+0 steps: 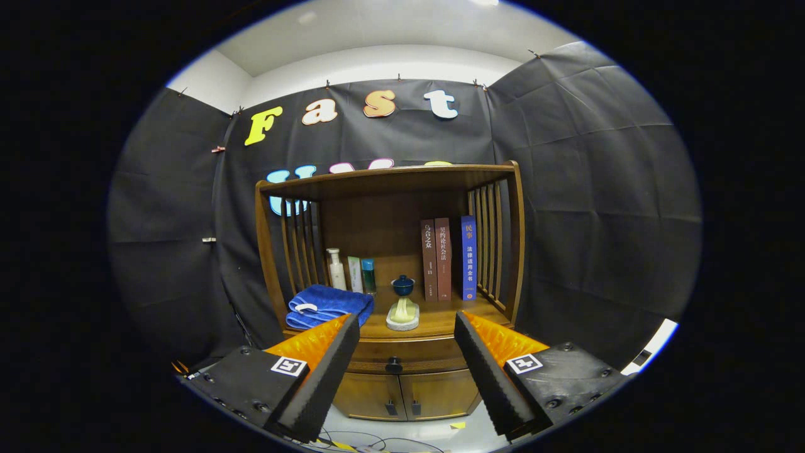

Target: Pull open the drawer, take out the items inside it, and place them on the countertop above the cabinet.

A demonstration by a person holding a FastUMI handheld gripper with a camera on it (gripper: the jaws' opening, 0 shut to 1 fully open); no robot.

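Below the countertop [434,324] front edge, the drawer [402,353] sits shut, I think; its knob [394,364] lies beyond my gripper [407,327], whose fingers stand wide apart, holding nothing. Any pull needs the knob centred between them.

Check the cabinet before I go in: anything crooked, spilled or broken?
Nothing stands out. The drawer is shut with its knob centred between the open gripper fingers. On the countertop, the books and bottles stand upright, and the blue towel lies folded.
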